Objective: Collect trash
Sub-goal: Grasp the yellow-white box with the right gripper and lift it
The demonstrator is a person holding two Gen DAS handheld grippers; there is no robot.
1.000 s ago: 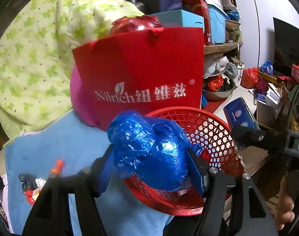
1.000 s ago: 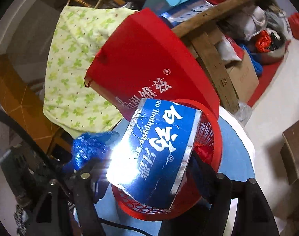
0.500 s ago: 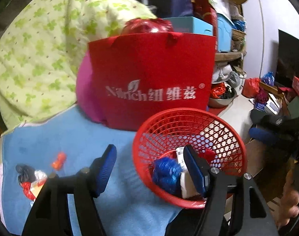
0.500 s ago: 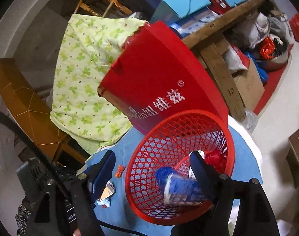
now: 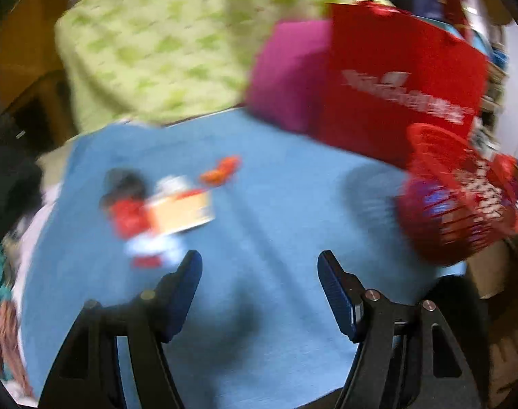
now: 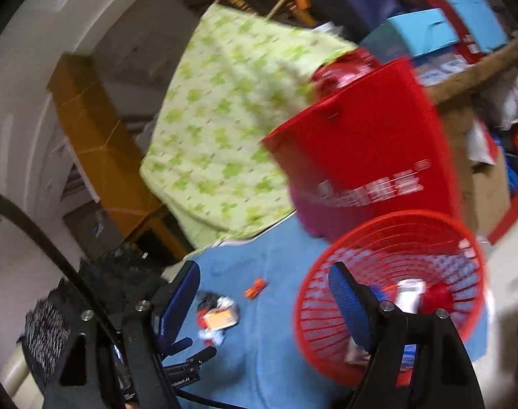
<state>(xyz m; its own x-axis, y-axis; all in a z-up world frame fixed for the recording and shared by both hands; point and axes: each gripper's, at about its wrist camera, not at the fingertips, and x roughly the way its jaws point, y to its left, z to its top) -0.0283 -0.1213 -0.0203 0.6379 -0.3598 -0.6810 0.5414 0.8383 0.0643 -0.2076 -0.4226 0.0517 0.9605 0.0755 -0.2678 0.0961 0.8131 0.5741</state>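
Both the left gripper [image 5: 259, 272] and the right gripper [image 6: 264, 288] stand spread and empty, so the step in hand looks like fetching more litter. The small heap of crumpled wrappers [image 5: 156, 211] lies at ten o'clock of the left gripper on the blue cloth [image 5: 276, 204], calling for a reach there. Only the right wrist view looks into the red mesh plastic basket [image 6: 395, 293] at three o'clock and shows trash inside.

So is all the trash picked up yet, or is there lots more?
Partly done. Some trash already lies in the red basket: a blue lump and a white package show through its mesh. Nothing is in hand: the left gripper and right gripper are both open and empty. Left on the blue cloth: a small pile of wrappers and an orange scrap.
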